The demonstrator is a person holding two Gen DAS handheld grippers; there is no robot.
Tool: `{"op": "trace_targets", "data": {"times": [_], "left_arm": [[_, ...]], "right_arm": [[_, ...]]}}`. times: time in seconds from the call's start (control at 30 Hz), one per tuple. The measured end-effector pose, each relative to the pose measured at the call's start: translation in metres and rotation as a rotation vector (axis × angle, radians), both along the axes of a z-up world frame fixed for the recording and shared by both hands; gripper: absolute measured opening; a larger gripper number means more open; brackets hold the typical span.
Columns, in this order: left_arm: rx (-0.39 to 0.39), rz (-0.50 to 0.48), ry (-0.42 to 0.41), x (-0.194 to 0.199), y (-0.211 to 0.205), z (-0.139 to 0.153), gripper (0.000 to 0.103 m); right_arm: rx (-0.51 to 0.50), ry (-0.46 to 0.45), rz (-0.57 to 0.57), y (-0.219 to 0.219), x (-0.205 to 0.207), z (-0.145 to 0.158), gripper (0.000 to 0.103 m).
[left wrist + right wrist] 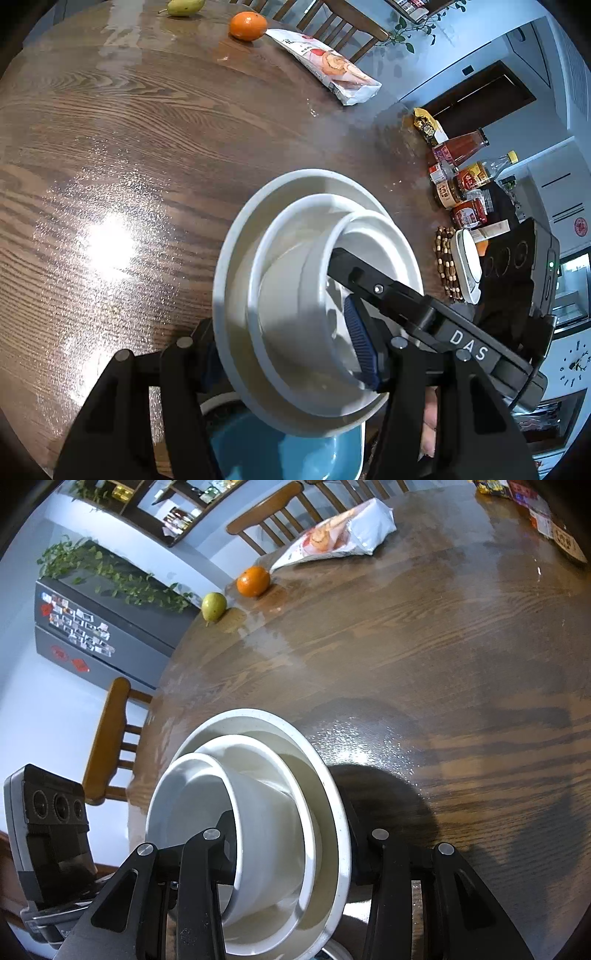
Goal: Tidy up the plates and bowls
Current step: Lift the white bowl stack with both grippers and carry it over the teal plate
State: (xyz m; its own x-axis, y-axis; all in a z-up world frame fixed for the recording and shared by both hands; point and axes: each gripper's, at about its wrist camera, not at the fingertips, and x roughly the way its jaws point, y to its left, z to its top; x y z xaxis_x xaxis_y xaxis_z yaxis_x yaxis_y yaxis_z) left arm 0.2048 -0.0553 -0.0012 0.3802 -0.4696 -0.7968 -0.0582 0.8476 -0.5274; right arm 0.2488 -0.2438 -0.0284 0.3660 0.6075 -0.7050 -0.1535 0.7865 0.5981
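— Between the two pairs of tongs, what do you have?

— I have a stack of white bowls (288, 295), three nested and tipped up on edge above the bench (147, 147). My right tongs (291, 827) are clamped on it: one finger sits inside the smallest bowl, the other behind the widest rim, and the jaws are drawn in as far as the stack lets them.

— And your left tongs (284, 343)?

— I have them straddling the same stack, partly open. Its blue pad (360, 347) lies inside the smallest bowl and the other finger is hidden behind the outer rim, so I can't tell whether they press on it.

— Anything under them?

— I see a blue dish (277, 450) just beneath the left tongs, below the stack's lower edge. Far ahead of both tongs I can see an orange (248, 25), a pear (181, 6) and a snack bag (325, 62), well apart from the stack.
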Motion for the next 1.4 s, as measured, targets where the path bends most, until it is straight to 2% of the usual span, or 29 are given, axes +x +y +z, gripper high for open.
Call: {"op": "trace_targets", "data": {"times": [0.63, 1.4], "left_arm": [[-0.008, 0.014, -0.040, -0.020, 0.003, 0.018, 0.057], [-0.054, -0.011, -0.051, -0.077, 0.012, 0.028, 0.057]], "right_arm": [[-0.005, -0.063, 0.035, 0.005, -0.015, 0.021, 0.043], [-0.051, -0.123, 0.037, 0.014, -0.073, 0.042, 0.043]]}}
